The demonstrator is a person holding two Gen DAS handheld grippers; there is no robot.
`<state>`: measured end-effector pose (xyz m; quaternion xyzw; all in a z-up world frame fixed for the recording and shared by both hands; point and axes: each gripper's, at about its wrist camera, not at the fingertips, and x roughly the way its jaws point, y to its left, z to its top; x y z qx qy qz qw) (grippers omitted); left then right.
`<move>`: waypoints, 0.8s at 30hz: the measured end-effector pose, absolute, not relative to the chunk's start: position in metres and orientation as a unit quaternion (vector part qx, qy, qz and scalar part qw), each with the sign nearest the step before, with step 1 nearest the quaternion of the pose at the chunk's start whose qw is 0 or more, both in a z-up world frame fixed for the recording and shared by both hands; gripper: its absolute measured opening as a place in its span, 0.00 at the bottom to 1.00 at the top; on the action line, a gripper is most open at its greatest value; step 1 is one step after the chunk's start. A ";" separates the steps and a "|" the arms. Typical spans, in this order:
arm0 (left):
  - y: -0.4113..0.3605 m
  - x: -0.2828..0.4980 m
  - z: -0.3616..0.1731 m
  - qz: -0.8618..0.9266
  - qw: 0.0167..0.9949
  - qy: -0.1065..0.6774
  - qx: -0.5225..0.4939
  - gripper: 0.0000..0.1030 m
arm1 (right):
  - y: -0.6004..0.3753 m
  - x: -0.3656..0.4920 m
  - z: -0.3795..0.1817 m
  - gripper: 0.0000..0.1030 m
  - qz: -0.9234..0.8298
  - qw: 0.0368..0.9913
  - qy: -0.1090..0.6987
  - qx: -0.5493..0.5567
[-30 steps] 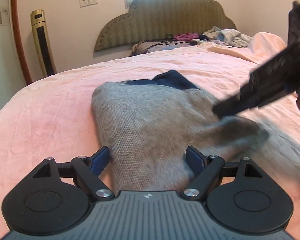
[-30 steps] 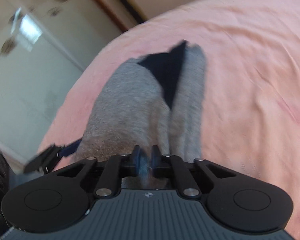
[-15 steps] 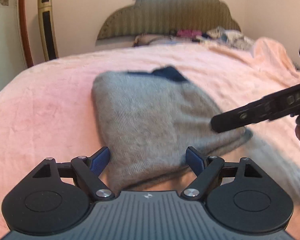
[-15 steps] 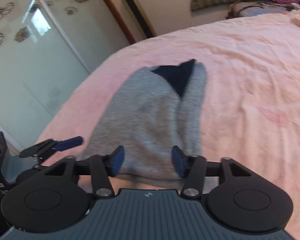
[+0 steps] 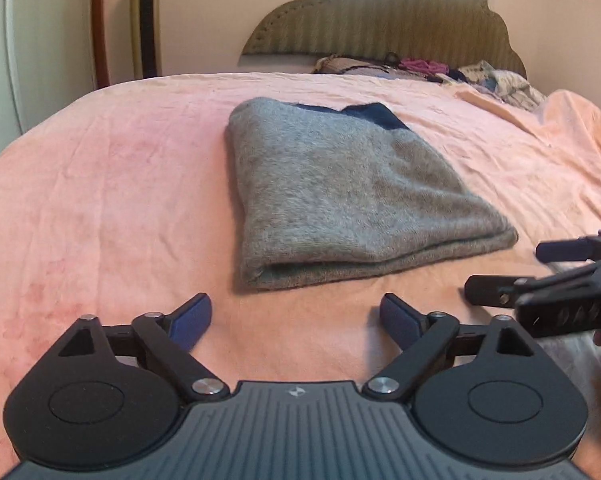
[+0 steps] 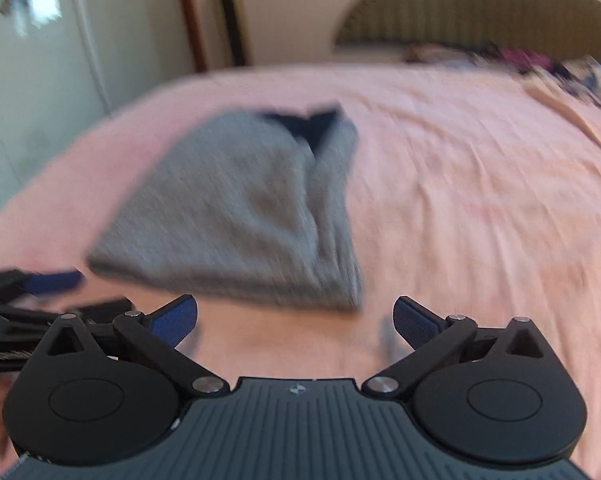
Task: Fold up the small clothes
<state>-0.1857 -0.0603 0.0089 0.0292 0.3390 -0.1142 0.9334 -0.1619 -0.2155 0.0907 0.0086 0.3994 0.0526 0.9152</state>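
Observation:
A grey knit garment (image 5: 340,196) with a dark blue collar lies folded flat on the pink bed; it also shows, blurred, in the right wrist view (image 6: 252,212). My left gripper (image 5: 296,316) is open and empty, a little short of the garment's near edge. My right gripper (image 6: 296,320) is open and empty, also just short of the near edge. The right gripper's fingers (image 5: 500,292) show at the right of the left wrist view, beside the garment's near right corner. The left gripper's fingers (image 6: 52,280) show at the left of the right wrist view.
The pink blanket (image 5: 100,200) covers the whole bed. A padded headboard (image 5: 384,20) stands at the far end, with a pile of loose clothes (image 5: 420,68) in front of it. A tall gold appliance (image 5: 144,20) and a white wardrobe (image 6: 40,60) stand to the left.
My right gripper has let go of the garment and opened. Both grippers have pulled back from the garment, which now lies folded on the bed.

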 end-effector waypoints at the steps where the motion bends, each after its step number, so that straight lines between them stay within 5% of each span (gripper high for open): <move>1: -0.062 -0.184 0.008 -0.118 0.931 0.343 0.033 1.00 | -0.209 -0.170 0.086 1.00 0.042 0.923 0.382 -0.018; 24: -0.060 -0.180 0.008 -0.080 0.934 0.348 0.027 1.00 | -0.203 -0.167 0.077 1.00 -0.008 0.932 0.361 0.008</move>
